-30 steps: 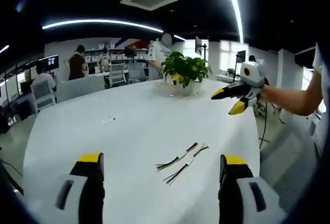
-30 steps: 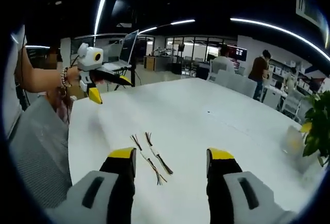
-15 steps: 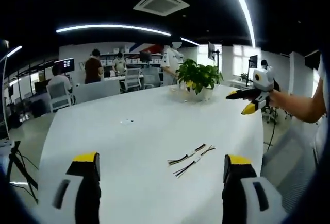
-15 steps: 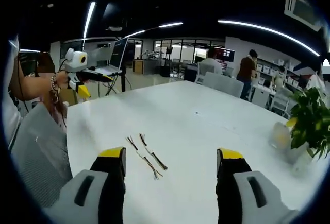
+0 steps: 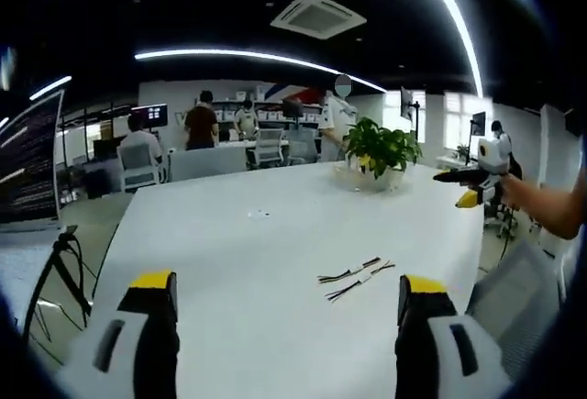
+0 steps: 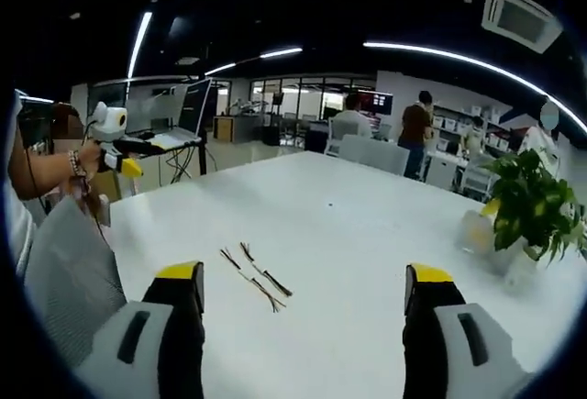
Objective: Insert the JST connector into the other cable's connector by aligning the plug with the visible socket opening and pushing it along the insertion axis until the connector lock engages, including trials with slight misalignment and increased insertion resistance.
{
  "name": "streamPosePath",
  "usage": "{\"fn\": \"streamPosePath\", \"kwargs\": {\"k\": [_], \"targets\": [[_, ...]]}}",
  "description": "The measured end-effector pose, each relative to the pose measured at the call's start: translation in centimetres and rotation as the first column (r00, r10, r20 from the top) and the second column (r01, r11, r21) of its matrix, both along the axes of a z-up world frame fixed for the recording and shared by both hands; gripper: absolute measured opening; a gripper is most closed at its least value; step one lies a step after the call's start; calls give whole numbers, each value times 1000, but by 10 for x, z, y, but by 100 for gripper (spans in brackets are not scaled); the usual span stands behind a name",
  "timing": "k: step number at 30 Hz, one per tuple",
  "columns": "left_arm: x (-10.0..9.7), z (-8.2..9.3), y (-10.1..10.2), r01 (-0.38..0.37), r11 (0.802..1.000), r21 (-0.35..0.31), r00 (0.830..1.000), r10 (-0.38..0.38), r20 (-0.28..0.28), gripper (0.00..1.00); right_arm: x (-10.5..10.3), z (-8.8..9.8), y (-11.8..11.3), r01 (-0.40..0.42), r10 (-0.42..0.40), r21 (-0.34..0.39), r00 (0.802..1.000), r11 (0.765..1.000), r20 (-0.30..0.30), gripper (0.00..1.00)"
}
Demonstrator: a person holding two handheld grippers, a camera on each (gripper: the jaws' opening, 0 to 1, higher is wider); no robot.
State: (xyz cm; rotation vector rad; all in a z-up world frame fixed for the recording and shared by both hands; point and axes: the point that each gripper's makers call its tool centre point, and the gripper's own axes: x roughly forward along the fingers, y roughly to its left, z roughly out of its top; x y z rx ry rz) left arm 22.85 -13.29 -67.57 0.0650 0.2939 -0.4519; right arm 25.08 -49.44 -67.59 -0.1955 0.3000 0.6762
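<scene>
Two short wire leads with small connectors lie side by side on the white table: the cables sit ahead and right of centre in the left gripper view, and the same cables lie ahead and left of centre in the right gripper view. My left gripper is open, held above the table with nothing between its yellow-tipped jaws. My right gripper is open wide and empty too. Each gripper appears in the other's view, held off the table's edge: the right gripper and the left gripper.
A potted green plant stands at the far side of the table, plant at the right in the right gripper view. A tiny speck lies mid-table. A laptop on a stand, office chairs and several people are beyond the table.
Both cameras have swung outward and back, so the cables sit farther off. The right gripper's jaws have spread wider. The cables have not moved on the table.
</scene>
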Motion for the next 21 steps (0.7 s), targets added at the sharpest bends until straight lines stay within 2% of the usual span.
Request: {"fn": "streamPosePath", "kwargs": {"k": [4,6,8,14,16,19,21], "targets": [[-14,-3,9,-21,1000,4,1000,21,-15,99,-7,-2,-12,71,-71,30,997,997,0,99],[-20,-4,12,-29,1000,-4,999,29,-14,99,-12,-5,-17,110,-108,60,994,992,-22,100],[-26,-7,17,-47,999,-3,999,47,-14,99,-15,-7,-24,153,-152,72,988,986,-16,100],[-44,-18,22,-78,997,-19,996,77,-33,99,-33,-27,-31,191,-190,17,980,981,-53,100],[-50,-27,26,-90,996,-21,994,89,-60,99,-38,-33,-31,188,-187,13,980,982,-66,100],[-55,-33,31,-129,989,-73,989,123,-76,99,-47,-47,-35,200,-198,3,975,980,-103,100],[-59,-38,32,-140,987,-82,988,133,-83,99,-51,-52,-36,202,-201,2,973,979,-115,100]]}}
